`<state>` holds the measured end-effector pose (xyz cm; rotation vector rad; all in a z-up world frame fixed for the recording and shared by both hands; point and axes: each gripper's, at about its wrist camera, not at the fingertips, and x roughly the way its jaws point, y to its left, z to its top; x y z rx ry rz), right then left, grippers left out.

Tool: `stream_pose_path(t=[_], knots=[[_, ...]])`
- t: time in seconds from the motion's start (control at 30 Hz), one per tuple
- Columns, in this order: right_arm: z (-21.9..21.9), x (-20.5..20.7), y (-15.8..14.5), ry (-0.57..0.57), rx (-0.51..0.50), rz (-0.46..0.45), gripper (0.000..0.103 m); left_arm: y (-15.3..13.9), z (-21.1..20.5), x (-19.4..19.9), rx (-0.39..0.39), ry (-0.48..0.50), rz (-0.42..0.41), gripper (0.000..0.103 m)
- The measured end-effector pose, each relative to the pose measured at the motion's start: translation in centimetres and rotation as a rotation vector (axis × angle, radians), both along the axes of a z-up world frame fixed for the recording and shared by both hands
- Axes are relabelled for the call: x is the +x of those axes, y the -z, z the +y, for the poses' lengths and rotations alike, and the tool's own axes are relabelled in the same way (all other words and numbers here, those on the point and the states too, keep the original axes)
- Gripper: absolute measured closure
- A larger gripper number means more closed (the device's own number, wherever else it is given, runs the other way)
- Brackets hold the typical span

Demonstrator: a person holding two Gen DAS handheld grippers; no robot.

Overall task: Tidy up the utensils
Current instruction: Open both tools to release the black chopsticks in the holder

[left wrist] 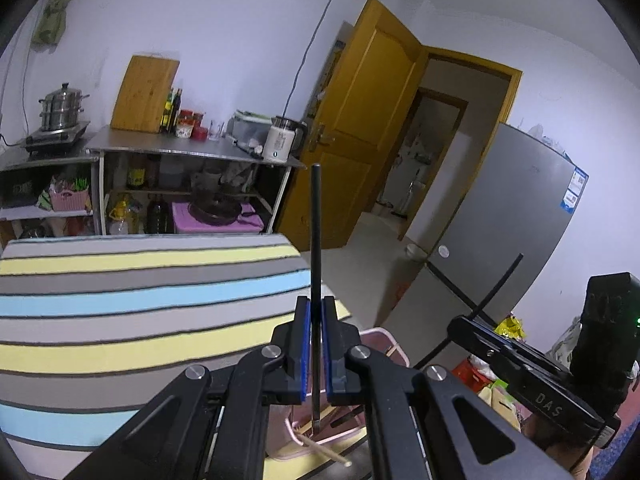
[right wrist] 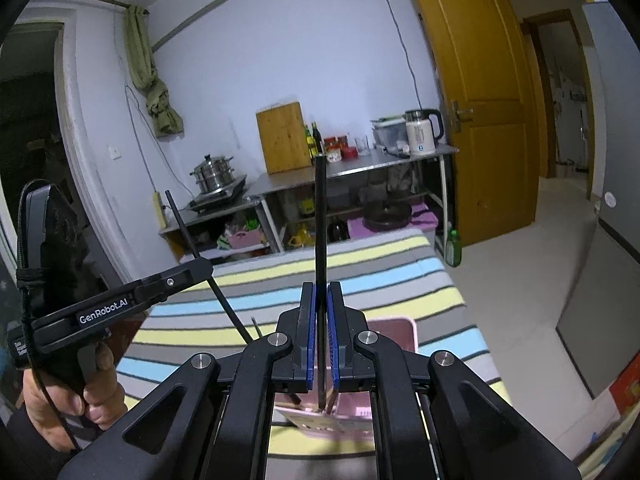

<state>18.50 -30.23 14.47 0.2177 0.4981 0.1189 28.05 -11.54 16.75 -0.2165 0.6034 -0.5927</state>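
Chopsticks (left wrist: 316, 240) clamped one per gripper, left (left wrist: 316, 344) and right (right wrist: 321, 332), upright over pink basket (right wrist: 394, 330) at striped surface (left wrist: 120, 300) near edge; drop-in step, next lowering tips inside, then releasing.

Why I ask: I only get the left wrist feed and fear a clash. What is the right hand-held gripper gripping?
Observer: The right hand-held gripper is shut on a black chopstick, upright between its blue pads.
Operator: Where is its lower end?
Observer: Down at the pink basket, beside other sticks there.
Operator: Any obstacle to its right?
Observer: A green bottle stands beyond the far right corner of the striped cloth.
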Motion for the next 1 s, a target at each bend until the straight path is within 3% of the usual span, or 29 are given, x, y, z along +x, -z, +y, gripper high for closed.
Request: stream_pose_path(t=[0.4, 0.53, 0.7, 1.0], knots=[[-0.3, 1.7, 5.6, -0.002, 0.013, 0.126, 0.097, 4.4, 0.2, -0.1, 0.034, 0.004, 0.044, 0.098], [-0.3, 1.4, 6.0, 0.005, 0.005, 0.137, 0.096, 4.8, 0.4, -0.8, 0.043, 0.008, 0.037, 0.096], [-0.5, 0.3, 6.0, 0.026, 0.005, 0.136, 0.086, 4.6, 1.2, -2.0, 0.062, -0.004, 0.012, 0.091], [-0.1, -2.7, 5.6, 0.031, -0.008, 0.106, 0.081, 4.4, 5.1, -5.3, 0.038, -0.067, -0.018, 0.085]])
